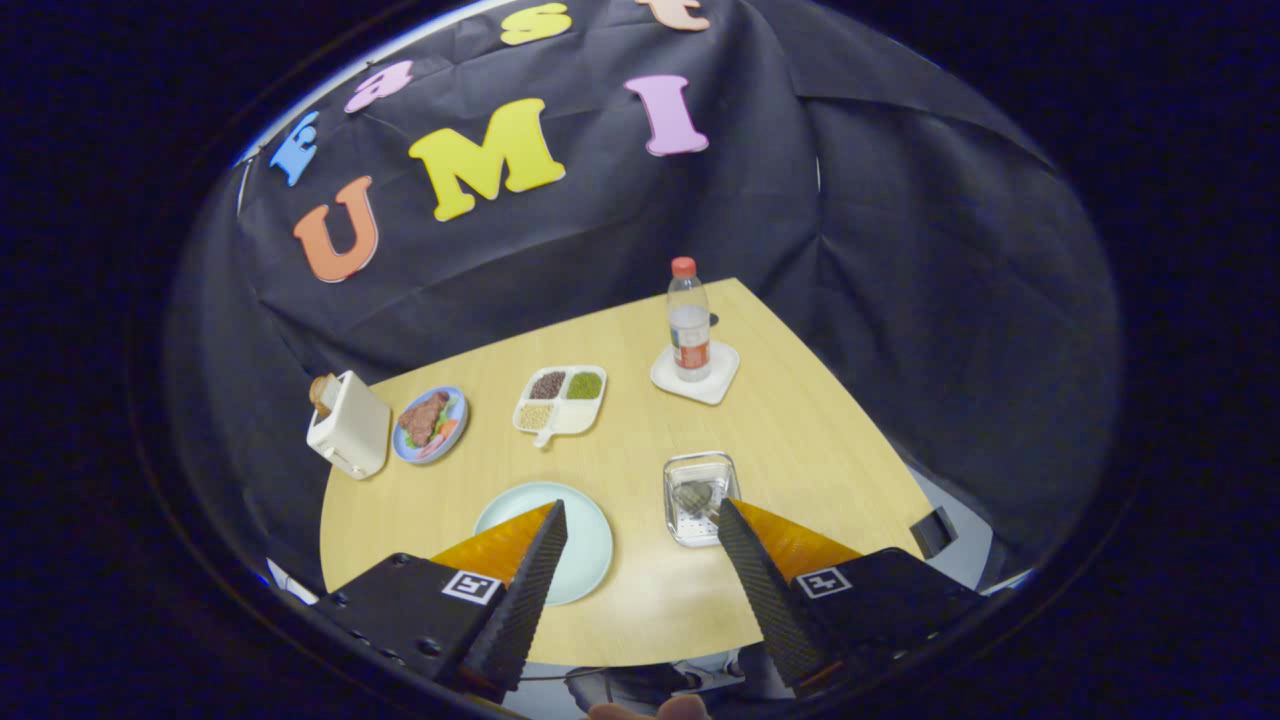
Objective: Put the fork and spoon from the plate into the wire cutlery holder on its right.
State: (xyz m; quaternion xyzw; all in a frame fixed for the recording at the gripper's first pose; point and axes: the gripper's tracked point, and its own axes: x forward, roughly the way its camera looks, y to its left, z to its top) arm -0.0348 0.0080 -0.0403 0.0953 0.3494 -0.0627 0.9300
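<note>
Gripper view: I see the gripper [640, 520] held high above the wooden table [800, 440], its fingers spread wide with nothing between them. The pale plate [590, 545] lies beneath the left finger [530, 590], partly covered by it. The wire cutlery holder [700, 497] stands just right of the plate, touching the tip of the right finger [760, 590] in the picture; a dark utensil head shows inside it, though I cannot tell whether fork or spoon.
</note>
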